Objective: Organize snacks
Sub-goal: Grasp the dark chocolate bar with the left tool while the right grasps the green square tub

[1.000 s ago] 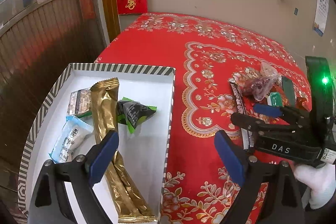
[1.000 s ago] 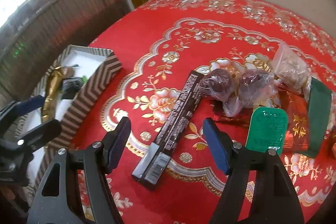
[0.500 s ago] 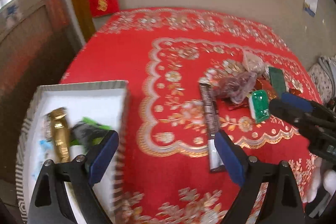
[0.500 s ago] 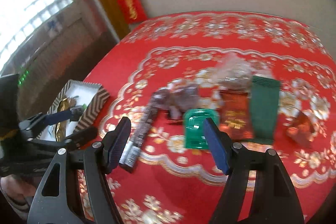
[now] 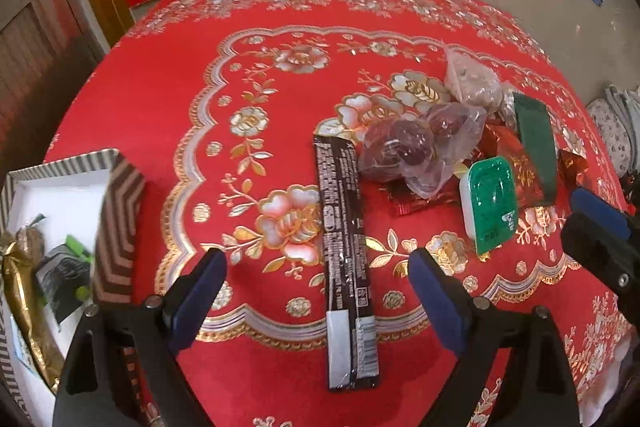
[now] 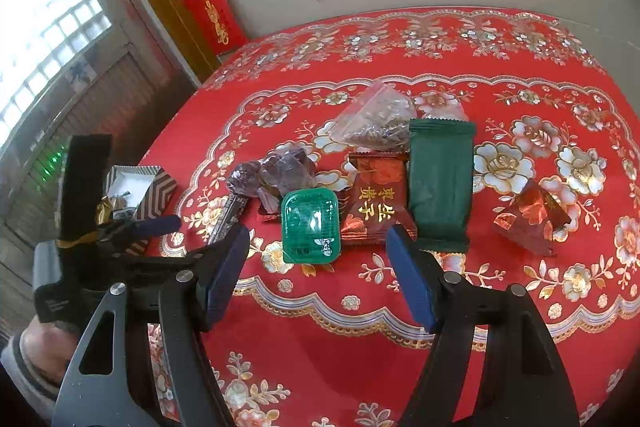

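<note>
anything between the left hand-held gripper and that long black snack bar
Nothing visible. The left hand-held gripper has the long black snack bar lying directly under its closing jaws on bare red tablecloth, pads not yet touching it.

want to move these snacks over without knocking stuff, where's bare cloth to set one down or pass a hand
Bare tablecloth lies between the striped box and the long black bar, and along the far edge towards the wall. It is crowded right of the bar: date bags, green cup, red packets and dark green packet touch or overlap.
</note>
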